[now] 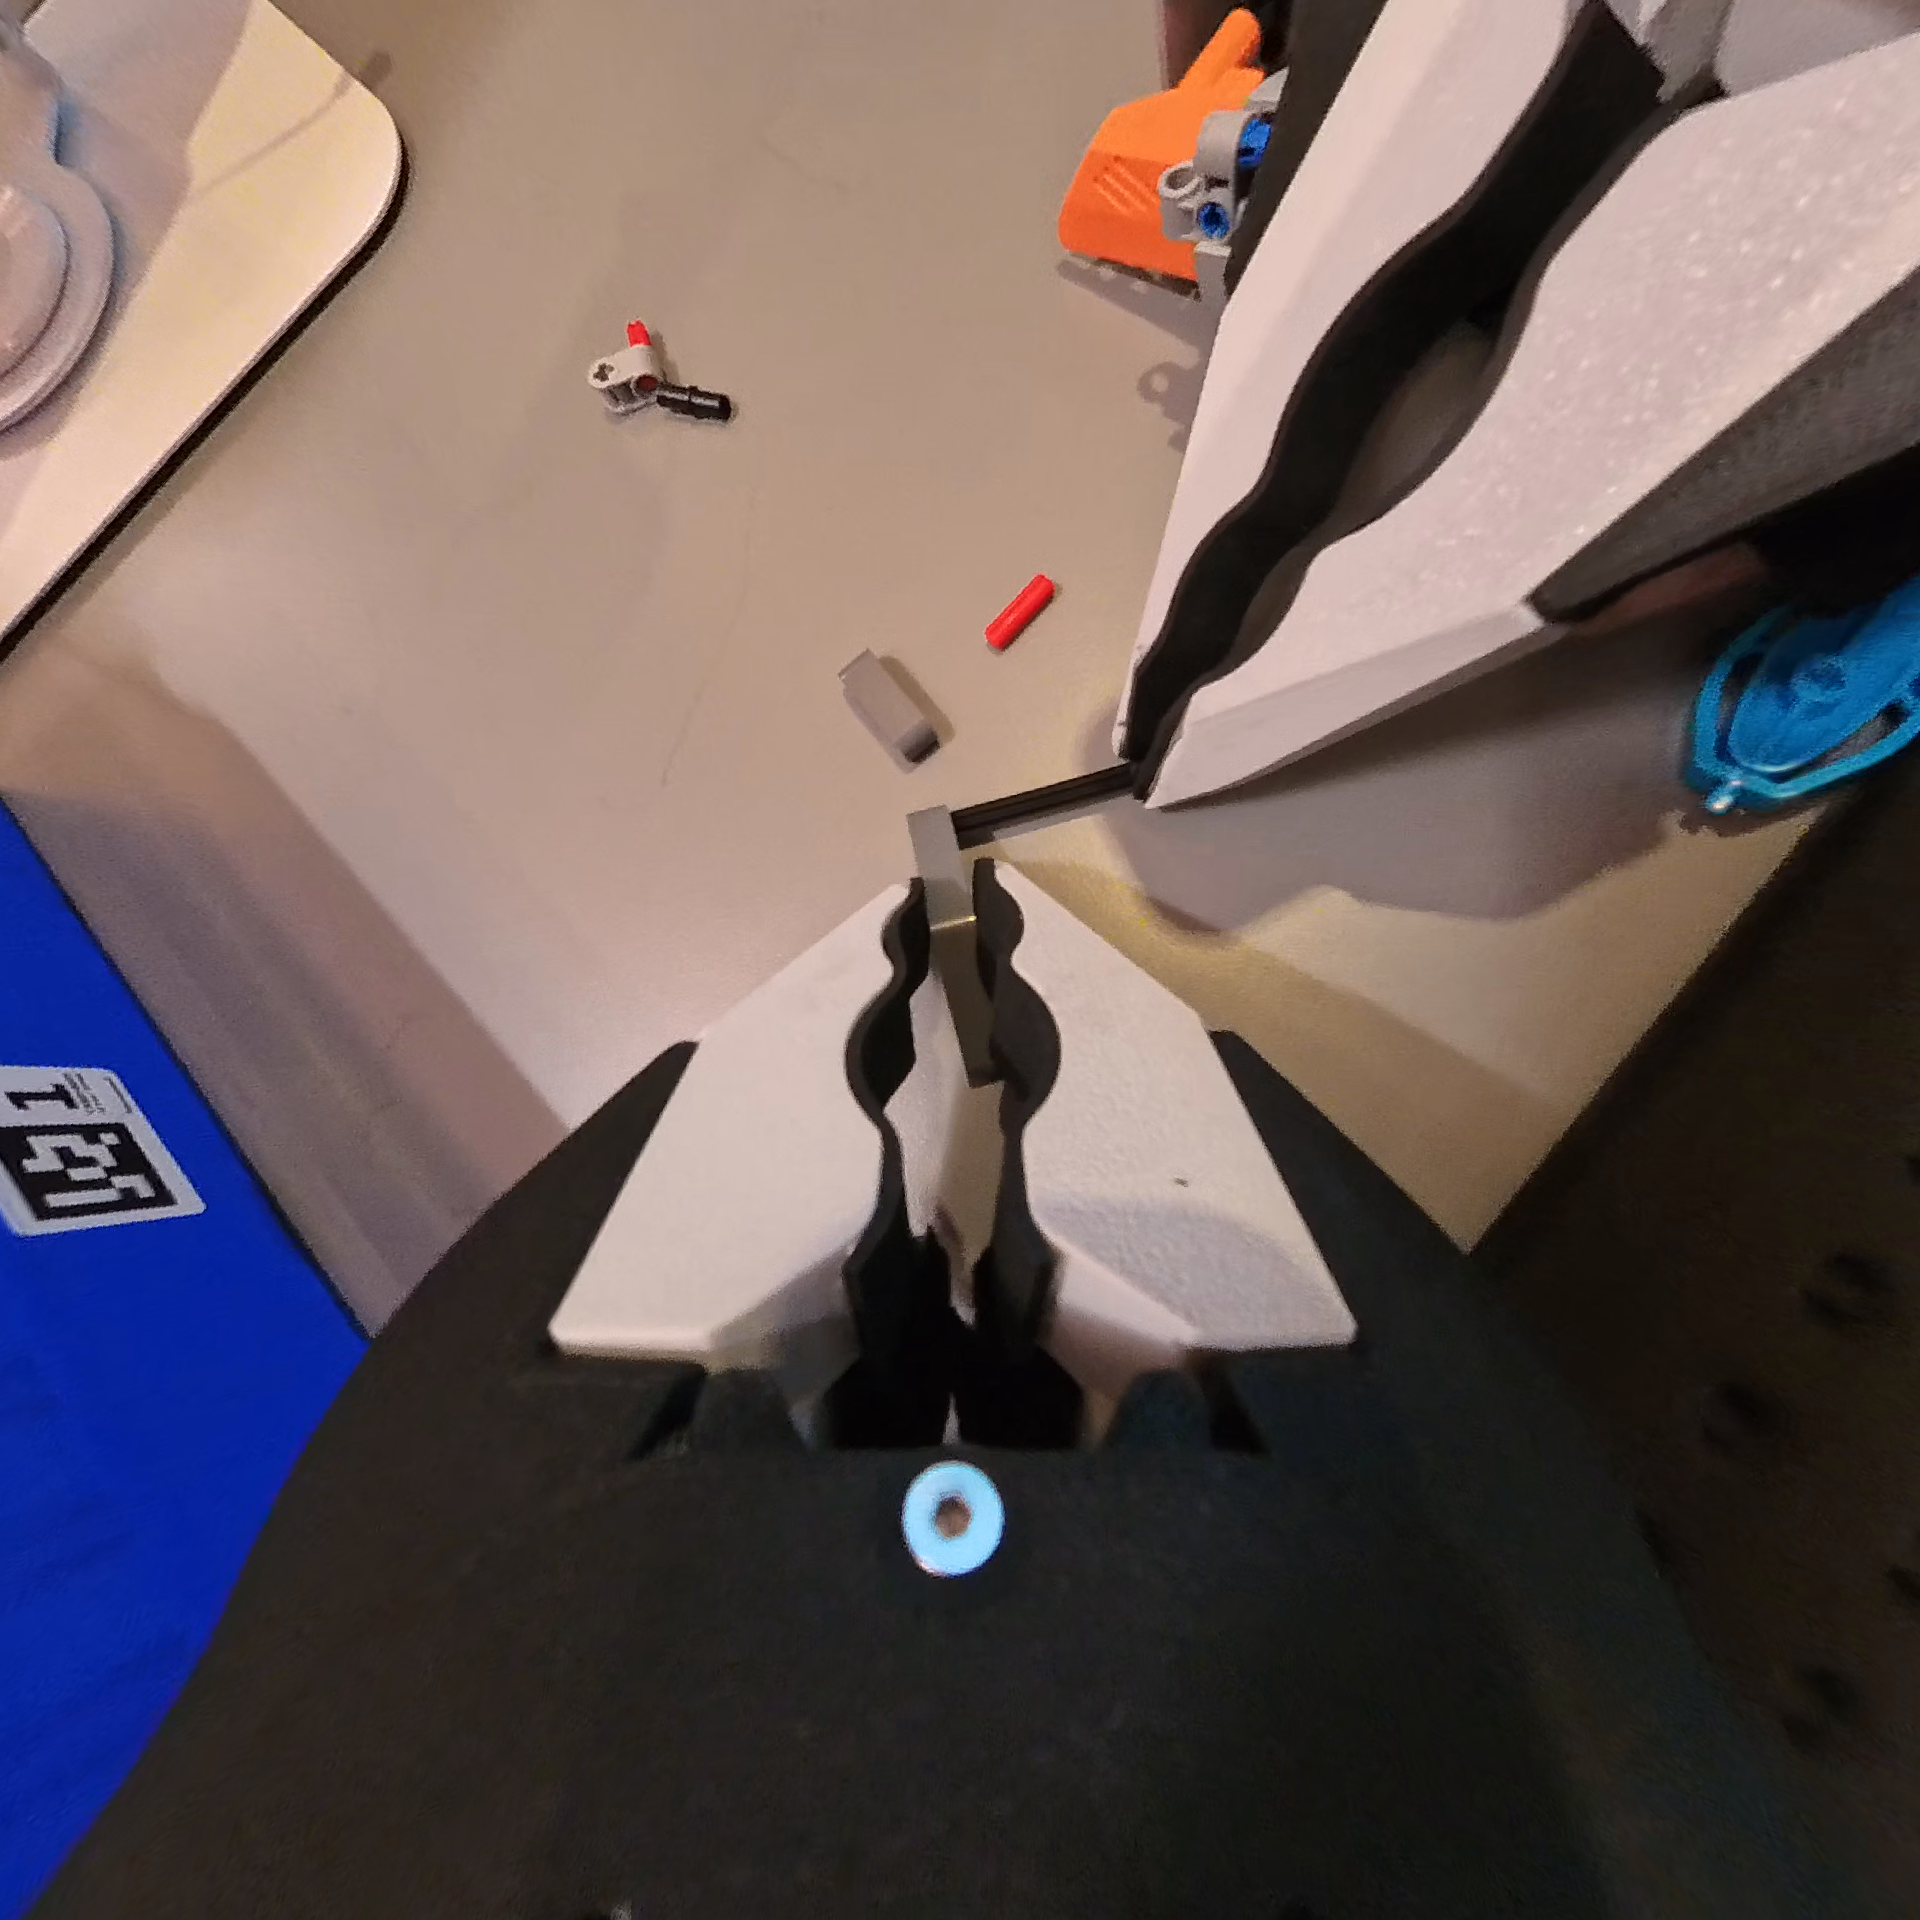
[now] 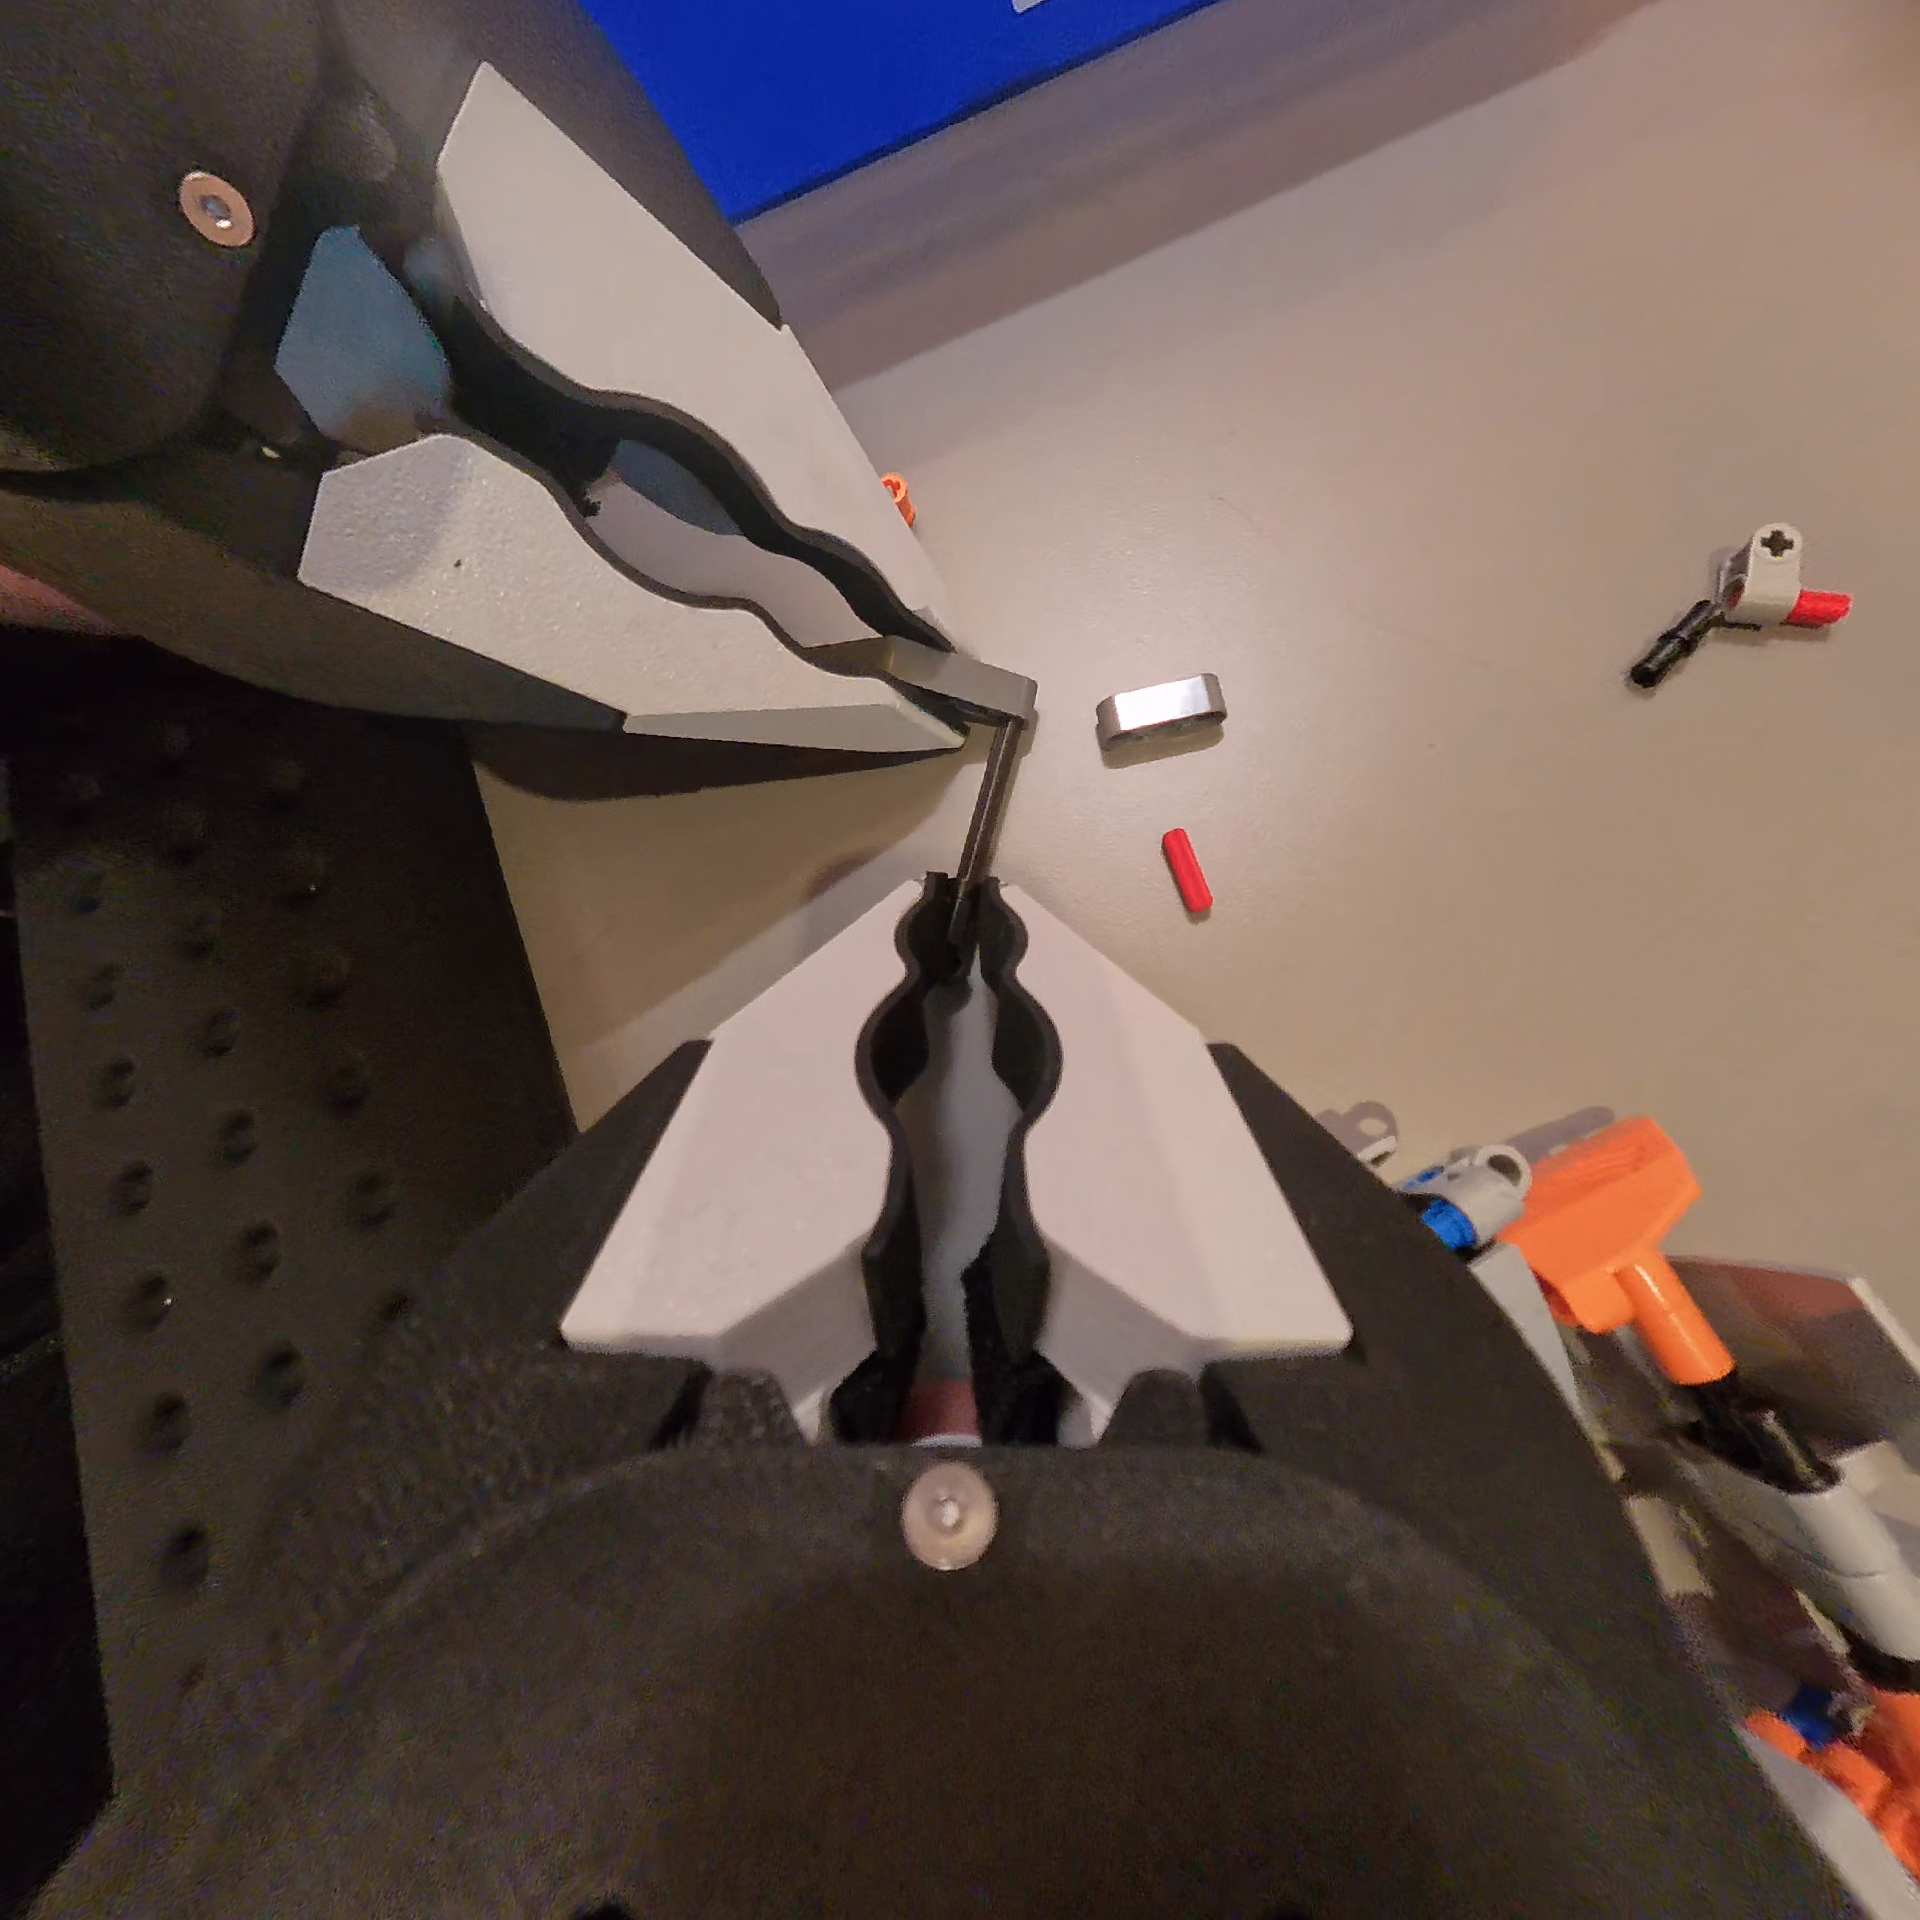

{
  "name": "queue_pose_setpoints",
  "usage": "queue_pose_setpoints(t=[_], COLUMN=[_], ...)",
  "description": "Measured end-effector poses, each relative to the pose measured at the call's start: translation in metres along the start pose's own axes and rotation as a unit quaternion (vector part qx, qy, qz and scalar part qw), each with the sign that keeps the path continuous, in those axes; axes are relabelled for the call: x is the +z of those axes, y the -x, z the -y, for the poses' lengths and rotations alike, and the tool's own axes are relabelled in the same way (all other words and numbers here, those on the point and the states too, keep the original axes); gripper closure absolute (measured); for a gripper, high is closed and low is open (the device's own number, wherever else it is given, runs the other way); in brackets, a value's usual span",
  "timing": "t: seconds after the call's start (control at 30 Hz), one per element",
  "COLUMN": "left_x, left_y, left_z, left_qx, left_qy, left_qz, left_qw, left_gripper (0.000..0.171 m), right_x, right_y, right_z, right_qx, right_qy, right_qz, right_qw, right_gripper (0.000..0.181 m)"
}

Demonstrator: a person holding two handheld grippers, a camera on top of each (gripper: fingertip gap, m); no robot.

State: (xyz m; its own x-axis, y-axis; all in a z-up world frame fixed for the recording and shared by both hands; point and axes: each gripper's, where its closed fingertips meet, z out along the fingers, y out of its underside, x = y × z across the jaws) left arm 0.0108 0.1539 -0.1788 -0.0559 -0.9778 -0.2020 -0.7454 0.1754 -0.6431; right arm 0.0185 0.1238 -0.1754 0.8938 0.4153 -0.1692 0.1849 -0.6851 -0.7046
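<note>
The left gripper (image 1: 948, 883) is pinching a flat grey bar (image 1: 951, 914) at its tips, the bar standing up out of the jaws. The right gripper (image 2: 961, 894) is pressed together on a thin black rod (image 2: 985, 805), and the rod's far end meets the top end of that grey bar at a right angle. The two tools come together tip to tip just above the pale tabletop (image 1: 727, 208). From where I stand the rod looks seated in, or right at, the hole in the bar's end; how deep it sits I cannot tell.

Judging by what lies about, only this one joint is in hand. Loose on the table, just beyond the tips, are a second short grey bar (image 2: 1158, 709) and a small red peg (image 2: 1188, 871), neither touched. Farther off lies a small joined piece, a pale connector with a red peg and a black pin (image 2: 1745, 603).

To the right, behind the right gripper, an orange and grey toy build (image 2: 1600, 1216) with blue pins sits partly hidden. There is no box or bin holding parts; the only thing of that kind is a pale tray (image 1: 260, 208) at the far left with something clear on it, too cropped to name. A blue surface (image 1: 104, 1455) with a printed marker borders the table's near left.
</note>
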Motion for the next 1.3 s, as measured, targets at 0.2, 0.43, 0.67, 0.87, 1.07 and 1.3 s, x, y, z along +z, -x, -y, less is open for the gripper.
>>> queue_pose_setpoints(t=[0.2,0.43,0.67,0.87,1.07,1.3], left_x=[-0.0014,-0.0024,-0.0024,-0.0018,-0.0020,-0.0024], left_y=[-0.0010,-0.0019,-0.0024,-0.0047,-0.0065,-0.0054], left_z=[-0.0003,0.0002,0.0005,0.0016,0.0021,0.0026], left_qx=[-0.026,-0.049,-0.024,-0.014,0.008,0.008], left_qy=[-0.018,-0.039,-0.048,-0.049,-0.053,-0.054], left_qz=[-0.041,-0.071,-0.067,-0.067,-0.061,-0.054], left_qw=[0.999,0.996,0.996,0.996,0.997,0.997], left_gripper=[0.166,0.166,0.166,0.166,0.166,0.167], right_x=[-0.0003,0.0003,0.0016,0.0026,0.0025,0.0031], right_y=[-0.0006,-0.0004,0.0012,0.0025,0.0023,0.0080], right_z=[-0.0004,0.0002,0.0009,0.0011,0.0014,0.0022], right_qx=[-0.025,-0.032,-0.038,-0.049,-0.050,-0.061], right_qy=[-0.001,-0.003,-0.002,0.001,0.001,0.004], right_qz=[-0.002,-0.005,-0.008,-0.008,-0.010,0.006], right_qw=[1.000,0.999,0.999,0.999,0.999,0.998], right_gripper=[0.179,0.179,0.179,0.179,0.179,0.178])
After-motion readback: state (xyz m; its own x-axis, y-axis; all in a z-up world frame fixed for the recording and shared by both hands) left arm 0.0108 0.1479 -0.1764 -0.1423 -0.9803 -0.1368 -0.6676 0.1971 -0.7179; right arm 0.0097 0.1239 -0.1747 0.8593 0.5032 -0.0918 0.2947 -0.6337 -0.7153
